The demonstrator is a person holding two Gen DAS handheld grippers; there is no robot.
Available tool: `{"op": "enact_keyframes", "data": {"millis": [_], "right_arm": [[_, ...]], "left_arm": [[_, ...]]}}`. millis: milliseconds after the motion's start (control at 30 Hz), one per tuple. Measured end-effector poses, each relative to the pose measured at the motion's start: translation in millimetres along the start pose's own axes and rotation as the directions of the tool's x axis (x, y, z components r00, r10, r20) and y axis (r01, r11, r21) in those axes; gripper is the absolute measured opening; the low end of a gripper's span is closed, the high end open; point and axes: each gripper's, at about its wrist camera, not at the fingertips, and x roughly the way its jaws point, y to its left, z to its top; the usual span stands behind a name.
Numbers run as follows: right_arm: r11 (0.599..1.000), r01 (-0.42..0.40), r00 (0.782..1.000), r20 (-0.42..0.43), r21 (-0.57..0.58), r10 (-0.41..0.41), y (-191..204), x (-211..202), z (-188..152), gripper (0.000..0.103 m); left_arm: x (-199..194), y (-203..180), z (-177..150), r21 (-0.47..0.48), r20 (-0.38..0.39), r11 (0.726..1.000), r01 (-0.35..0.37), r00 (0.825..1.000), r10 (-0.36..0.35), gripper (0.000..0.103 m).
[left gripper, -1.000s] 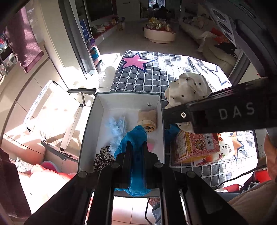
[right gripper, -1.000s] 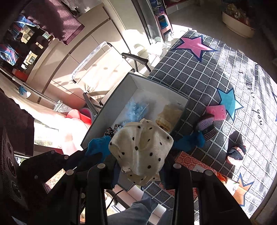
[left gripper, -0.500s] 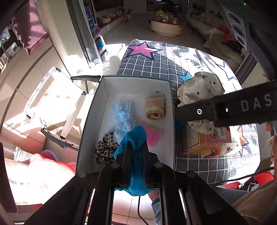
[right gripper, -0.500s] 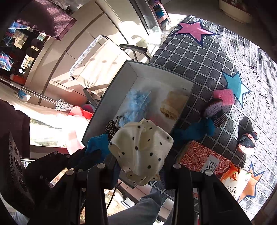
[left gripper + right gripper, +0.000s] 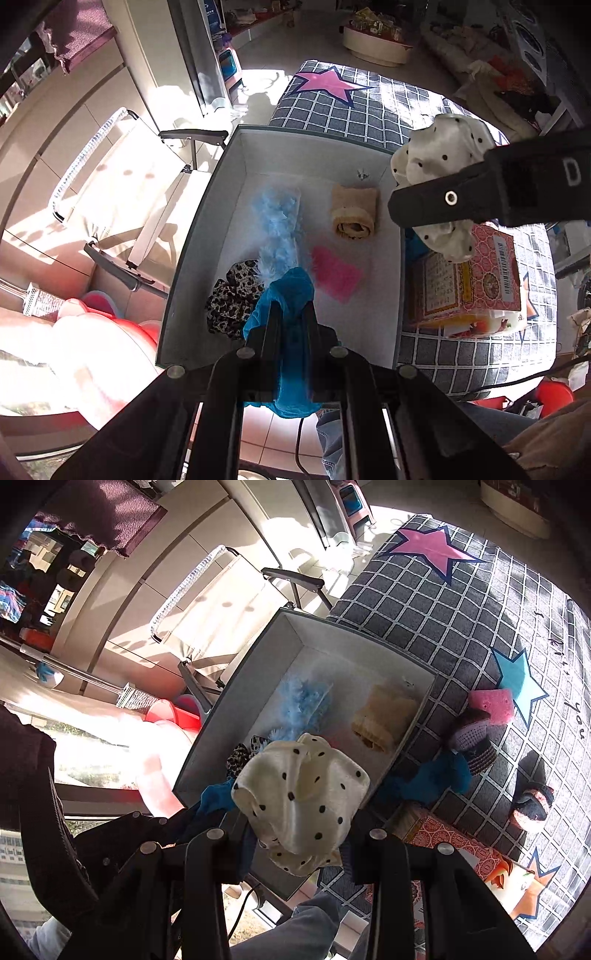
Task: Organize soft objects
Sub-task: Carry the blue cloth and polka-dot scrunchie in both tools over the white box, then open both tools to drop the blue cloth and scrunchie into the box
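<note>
My left gripper [image 5: 291,317] is shut on a teal cloth [image 5: 291,295] and hangs over the near end of an open grey box [image 5: 236,177]. Inside the box lie a light-blue fluffy piece [image 5: 277,218], a tan rolled cloth [image 5: 354,218], a pink sponge [image 5: 336,273] and a leopard-print piece [image 5: 232,295]. My right gripper [image 5: 299,830] is shut on a cream polka-dot cloth [image 5: 303,790], held above the box's near right corner. In the left wrist view that cloth [image 5: 439,162] shows behind the right gripper's black finger [image 5: 480,192].
On the checked star blanket [image 5: 443,609] right of the box lie another teal cloth [image 5: 432,779], two knitted slippers [image 5: 476,738], a pink sponge [image 5: 491,705] and a red patterned carton [image 5: 476,280]. A folding chair [image 5: 122,192] stands left of the box.
Both grippers have sunk toward the box with their cloths, so the box and its contents look larger. The polka-dot cloth has shifted over the box's right edge.
</note>
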Motion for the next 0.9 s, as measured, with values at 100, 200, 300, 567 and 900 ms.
{"op": "enact_keyframes", "data": {"millis": [100,200,300,567,900], "right_arm": [[1.0,-0.003,1.0,-0.009,-0.002,0.003,2,5,5,0.038],[1.0,-0.003,1.0,-0.02,-0.01,0.003,4,10,9,0.038],[1.0,-0.002,1.0,-0.027,-0.019,0.001,7,13,13,0.038],[0.999,-0.031,0.998,-0.053,-0.017,0.031,9,21,14,0.065],[0.996,-0.027,0.999,-0.018,0.089,0.029,-31,3,10,0.102]], "left_arm": [[2,0,0,0.012,0.002,1.0,0.0,1.0,0.0,0.01],[5,2,1,0.01,-0.001,1.0,-0.002,1.0,0.002,0.01],[7,4,2,0.0,-0.006,1.0,-0.006,1.0,0.006,0.01],[8,5,4,-0.012,0.017,0.999,-0.043,0.999,0.043,0.056],[19,19,5,-0.129,-0.029,0.992,-0.017,0.999,0.014,0.103]]}}
